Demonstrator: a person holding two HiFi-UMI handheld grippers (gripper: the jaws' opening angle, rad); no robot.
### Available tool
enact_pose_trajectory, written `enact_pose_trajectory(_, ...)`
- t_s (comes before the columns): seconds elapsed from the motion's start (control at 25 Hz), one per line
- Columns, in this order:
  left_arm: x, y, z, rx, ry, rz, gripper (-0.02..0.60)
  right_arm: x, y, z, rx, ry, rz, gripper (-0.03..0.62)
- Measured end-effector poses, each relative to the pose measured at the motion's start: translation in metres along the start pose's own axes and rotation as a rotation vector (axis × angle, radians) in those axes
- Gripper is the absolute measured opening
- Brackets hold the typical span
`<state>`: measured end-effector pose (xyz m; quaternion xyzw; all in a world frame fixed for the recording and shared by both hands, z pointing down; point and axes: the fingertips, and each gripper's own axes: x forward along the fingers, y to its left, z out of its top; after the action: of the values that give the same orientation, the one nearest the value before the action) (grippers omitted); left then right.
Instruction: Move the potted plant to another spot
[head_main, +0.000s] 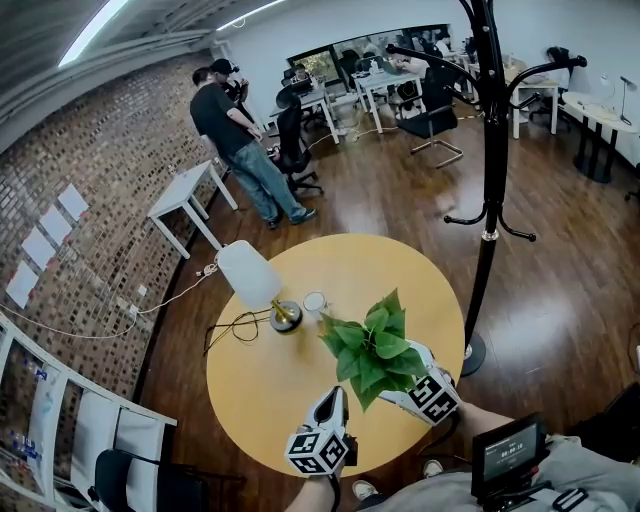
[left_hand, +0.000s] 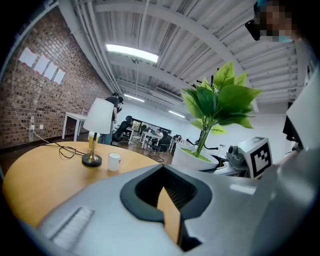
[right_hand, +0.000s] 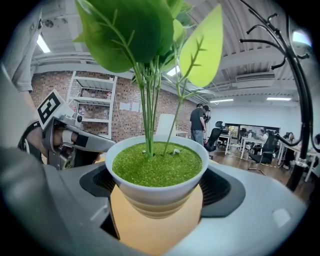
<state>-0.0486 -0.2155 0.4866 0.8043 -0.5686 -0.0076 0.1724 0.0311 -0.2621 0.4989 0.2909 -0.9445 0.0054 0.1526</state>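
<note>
The potted plant (head_main: 375, 350) has broad green leaves, a white bowl-shaped pot and green moss. It is over the front right part of the round wooden table (head_main: 260, 380). My right gripper (head_main: 392, 385) is shut on the pot (right_hand: 157, 175), with one jaw against each side. Whether the pot rests on the table or hangs just above it is hidden. My left gripper (head_main: 335, 402) is to the plant's left near the front edge. It is shut and holds nothing, with only a thin sliver of table showing between its jaws (left_hand: 169, 202). The left gripper view shows the plant (left_hand: 210, 105) to the right.
A white-shaded lamp (head_main: 255, 280) with a brass base, its cable (head_main: 235, 328) and a small white cup (head_main: 314, 303) stand on the table's far left. A black coat stand (head_main: 493, 150) rises beside the table on the right. A person (head_main: 240, 140) stands by desks beyond.
</note>
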Motion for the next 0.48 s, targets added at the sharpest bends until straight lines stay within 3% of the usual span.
enact_pose_trajectory(0.24, -0.003, 0.016, 0.007, -0.003, -0.01, -0.011, -0.005, 0.016, 0.008, 0.006, -0.002, 0.006, -0.009, 0.517)
enact_pose_trajectory(0.48, -0.013, 0.089, 0.018, 0.004, 0.002, -0.085, -0.005, 0.081, 0.04, 0.021, 0.002, 0.016, -0.083, 0.518)
